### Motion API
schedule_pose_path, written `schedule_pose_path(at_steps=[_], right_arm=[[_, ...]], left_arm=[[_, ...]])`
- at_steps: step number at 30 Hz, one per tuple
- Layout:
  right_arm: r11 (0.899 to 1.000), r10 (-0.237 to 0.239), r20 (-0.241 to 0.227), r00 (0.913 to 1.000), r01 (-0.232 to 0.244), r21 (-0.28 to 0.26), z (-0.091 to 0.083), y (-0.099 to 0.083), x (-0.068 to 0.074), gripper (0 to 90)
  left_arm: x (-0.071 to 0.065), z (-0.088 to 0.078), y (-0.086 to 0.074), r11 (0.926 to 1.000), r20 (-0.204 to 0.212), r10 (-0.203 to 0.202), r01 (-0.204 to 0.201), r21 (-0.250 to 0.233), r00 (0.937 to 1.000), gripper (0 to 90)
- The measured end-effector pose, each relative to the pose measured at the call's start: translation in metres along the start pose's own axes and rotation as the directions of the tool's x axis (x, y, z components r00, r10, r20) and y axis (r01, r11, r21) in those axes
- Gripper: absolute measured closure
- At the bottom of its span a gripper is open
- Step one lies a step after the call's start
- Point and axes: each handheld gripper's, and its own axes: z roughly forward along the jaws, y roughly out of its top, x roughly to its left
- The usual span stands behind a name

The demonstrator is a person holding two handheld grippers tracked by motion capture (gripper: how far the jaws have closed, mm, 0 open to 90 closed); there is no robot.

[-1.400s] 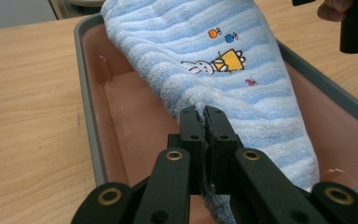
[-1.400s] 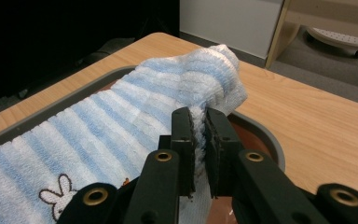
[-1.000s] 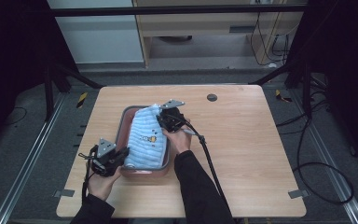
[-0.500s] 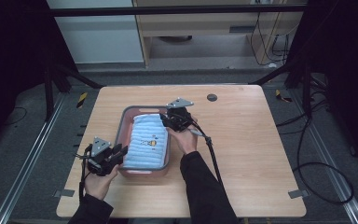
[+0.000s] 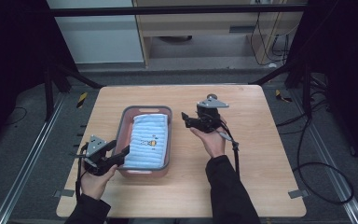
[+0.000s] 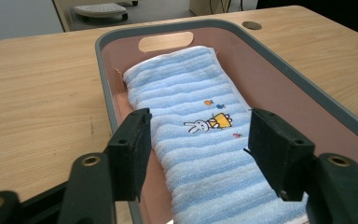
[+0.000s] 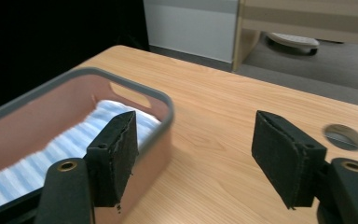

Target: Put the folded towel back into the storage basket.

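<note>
Here the folded blue towel (image 5: 147, 140) lies flat inside the pink tub (image 5: 163, 112) on the worktop (image 5: 261, 154); left gripper (image 5: 121, 156) at the tub's near corner, fingers wide, empty; right gripper (image 5: 186, 119) beside the tub, fingers wide, empty.

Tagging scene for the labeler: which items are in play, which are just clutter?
In play:
- folded blue striped towel with rabbit print, lying in the tub
- pink tub with grey rim
- left gripper, open at the tub's near corner
- right gripper, open, beside the tub

Clutter:
- table's cable hole
- floor cables
</note>
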Motion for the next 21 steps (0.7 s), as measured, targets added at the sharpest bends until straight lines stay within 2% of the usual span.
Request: schedule_pose_path(at_steps=[3, 10, 21], right_arm=[[1.000, 0.014, 0.016, 0.9998, -0.014, -0.004, -0.015, -0.005, -0.013, 28.5], [1.000, 0.023, 0.059, 0.9980, -0.023, 0.002, -0.048, -0.021, -0.040, 25.7], [0.999, 0.038, 0.109, 0.9934, -0.042, 0.033, -0.085, -0.058, -0.073, 22.4]], left_arm=[[0.004, 0.000, 0.000, 0.9999, 0.010, -0.002, 0.002, -0.011, 0.9999, 33.4], [0.012, 0.003, -0.003, 0.9999, 0.012, 0.015, -0.015, -0.003, 0.9998, 26.5], [0.026, 0.000, -0.004, 0.9999, -0.003, 0.004, -0.004, -0.013, 1.0000, 25.1]])
